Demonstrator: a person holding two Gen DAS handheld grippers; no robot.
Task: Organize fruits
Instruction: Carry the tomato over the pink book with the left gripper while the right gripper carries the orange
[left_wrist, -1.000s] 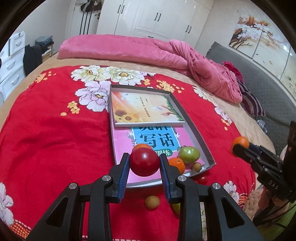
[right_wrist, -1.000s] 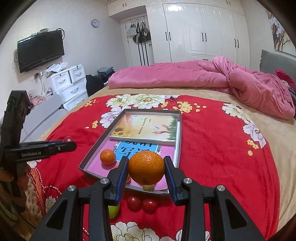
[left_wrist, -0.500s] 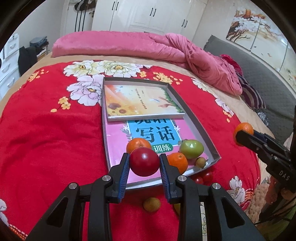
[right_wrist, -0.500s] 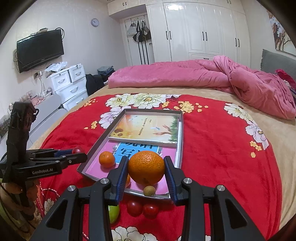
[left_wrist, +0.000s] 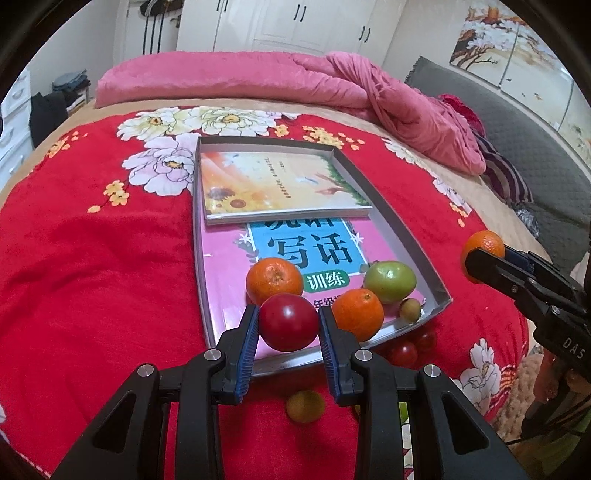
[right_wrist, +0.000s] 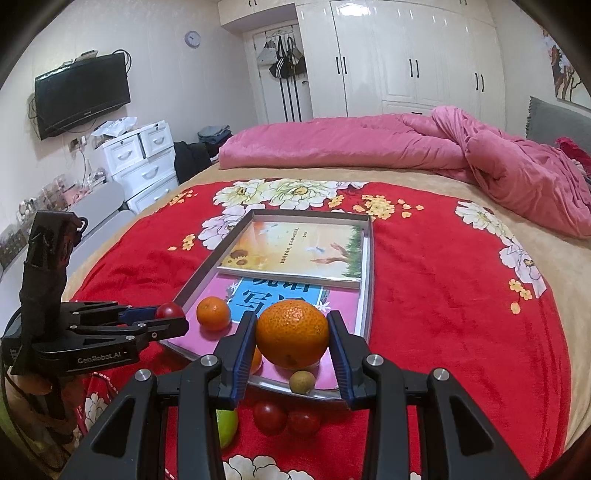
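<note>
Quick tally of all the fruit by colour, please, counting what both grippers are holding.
Oranges: 3
Red tomatoes: 3
Green fruits: 2
Small brown fruits: 2
Total: 10

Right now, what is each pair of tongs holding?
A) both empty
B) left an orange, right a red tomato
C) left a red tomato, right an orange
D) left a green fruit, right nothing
C: the left tongs are clamped on the red tomato over the tray's near end, and the right tongs grip the orange.
</note>
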